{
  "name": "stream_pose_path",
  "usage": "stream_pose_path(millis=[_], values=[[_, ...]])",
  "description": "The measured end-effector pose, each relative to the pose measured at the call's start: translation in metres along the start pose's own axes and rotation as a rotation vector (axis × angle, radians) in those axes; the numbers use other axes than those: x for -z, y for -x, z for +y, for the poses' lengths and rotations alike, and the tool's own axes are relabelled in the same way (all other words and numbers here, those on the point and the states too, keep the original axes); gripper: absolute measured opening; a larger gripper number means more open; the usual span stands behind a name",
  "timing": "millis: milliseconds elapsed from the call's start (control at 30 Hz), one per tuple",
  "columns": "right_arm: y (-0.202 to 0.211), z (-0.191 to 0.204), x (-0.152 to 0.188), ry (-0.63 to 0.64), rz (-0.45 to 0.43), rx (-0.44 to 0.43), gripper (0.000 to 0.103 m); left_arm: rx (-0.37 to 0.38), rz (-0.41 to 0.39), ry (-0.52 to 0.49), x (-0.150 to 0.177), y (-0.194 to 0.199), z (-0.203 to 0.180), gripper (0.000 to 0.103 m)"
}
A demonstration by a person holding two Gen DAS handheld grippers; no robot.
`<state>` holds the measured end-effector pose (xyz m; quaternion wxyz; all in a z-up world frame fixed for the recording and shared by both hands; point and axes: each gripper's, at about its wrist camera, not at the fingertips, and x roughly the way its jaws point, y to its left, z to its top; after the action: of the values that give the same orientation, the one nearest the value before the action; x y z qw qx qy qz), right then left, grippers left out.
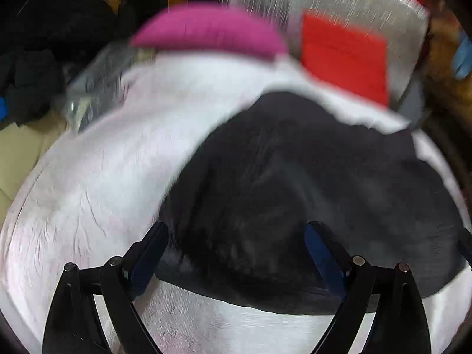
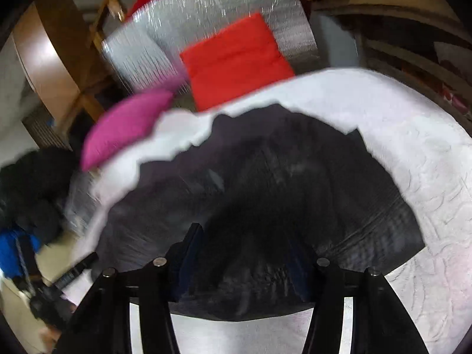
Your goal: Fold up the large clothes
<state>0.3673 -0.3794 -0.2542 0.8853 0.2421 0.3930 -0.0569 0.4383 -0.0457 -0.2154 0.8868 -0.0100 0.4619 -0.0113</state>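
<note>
Bed: across the whole lower field you have the white quilted bed cover (image 1: 97,183), carrying everything that counts here.
Garment: your large dark grey, soft-cloth garment (image 1: 295,194) lies on that cover, bunched into a broad rounded heap with ragged far edges and a straighter near edge; motion blur hides whether any fold is in it, and I judge the folding at an early or middle stage, with squaring and stacking left to do.
Finished pile: beyond the bed, a flat folded red cloth (image 2: 236,62) rests on a silvery foil-like sheet (image 2: 206,17); it may be done work, though I cannot confirm that.
Pillow: a magenta cushion (image 1: 209,31) sits at the bed's far edge, apart from the garment.
Left claw: your left claw (image 1: 236,253) stands wide, nothing pinched, over the garment's near edge.
Right claw: your right claw (image 2: 250,253) is partly spread, dark cloth between its fingers; no pressing grip is visible.
</note>
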Motion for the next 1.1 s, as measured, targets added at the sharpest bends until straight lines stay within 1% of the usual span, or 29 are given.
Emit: stream_pose_path(millis=[33,67,133,167,233,300,367,433,500,533,567,633,667,700,733,800,867,1000,1067,1100], values=[[-0.015,-0.008,0.002,-0.030,0.056,0.003,0.056,0.000,0.043,0.014,0.000,-0.013,0.001,0.097],[-0.024,-0.015,0.004,-0.052,0.081,-0.009,0.054,-0.005,0.046,0.032,-0.001,-0.020,0.001,0.098],[-0.020,-0.019,0.002,-0.050,0.050,-0.020,0.053,-0.031,0.023,0.018,-0.006,-0.020,-0.003,0.100],[-0.016,-0.020,0.000,-0.069,0.054,-0.031,0.055,-0.043,0.028,0.004,-0.007,-0.018,-0.005,0.100],[0.000,-0.030,-0.001,-0.134,0.055,-0.101,0.056,-0.026,0.033,0.012,-0.007,-0.009,-0.004,0.099],[0.017,-0.043,0.000,-0.185,0.051,-0.141,0.060,0.021,0.045,0.043,-0.003,0.003,0.000,0.099],[0.033,-0.058,0.005,-0.234,0.046,-0.165,0.068,0.084,0.058,0.087,0.003,0.017,0.008,0.099],[0.048,-0.077,0.011,-0.306,0.057,-0.201,0.075,0.122,0.062,0.118,0.011,0.026,0.015,0.099],[0.058,-0.098,0.020,-0.398,0.069,-0.238,0.075,0.125,0.068,0.158,0.018,0.031,0.027,0.099],[0.060,-0.103,0.020,-0.430,0.072,-0.250,0.076,0.128,0.081,0.182,0.020,0.031,0.033,0.099],[0.062,-0.111,0.023,-0.472,0.075,-0.262,0.078,0.147,0.101,0.214,0.024,0.030,0.040,0.098],[0.063,-0.124,0.027,-0.542,0.078,-0.283,0.079,0.223,0.156,0.299,0.032,0.024,0.052,0.098],[0.062,-0.130,0.030,-0.568,0.083,-0.295,0.079,0.267,0.198,0.349,0.038,0.018,0.057,0.098],[0.058,-0.133,0.031,-0.594,0.091,-0.303,0.079,0.300,0.226,0.378,0.042,0.013,0.057,0.098],[0.054,-0.137,0.032,-0.622,0.101,-0.314,0.079,0.338,0.255,0.401,0.044,0.006,0.056,0.098],[0.044,-0.144,0.034,-0.667,0.110,-0.330,0.079,0.370,0.279,0.408,0.044,-0.003,0.050,0.098],[0.036,-0.146,0.034,-0.687,0.107,-0.320,0.079,0.380,0.276,0.424,0.041,-0.011,0.047,0.098],[0.014,-0.150,0.032,-0.711,0.103,-0.288,0.079,0.420,0.258,0.544,0.036,-0.036,0.051,0.098],[0.004,-0.151,0.029,-0.710,0.086,-0.272,0.079,0.429,0.204,0.586,0.030,-0.040,0.052,0.098],[0.002,-0.151,0.027,-0.711,0.063,-0.278,0.079,0.448,0.178,0.606,0.027,-0.042,0.052,0.098]])
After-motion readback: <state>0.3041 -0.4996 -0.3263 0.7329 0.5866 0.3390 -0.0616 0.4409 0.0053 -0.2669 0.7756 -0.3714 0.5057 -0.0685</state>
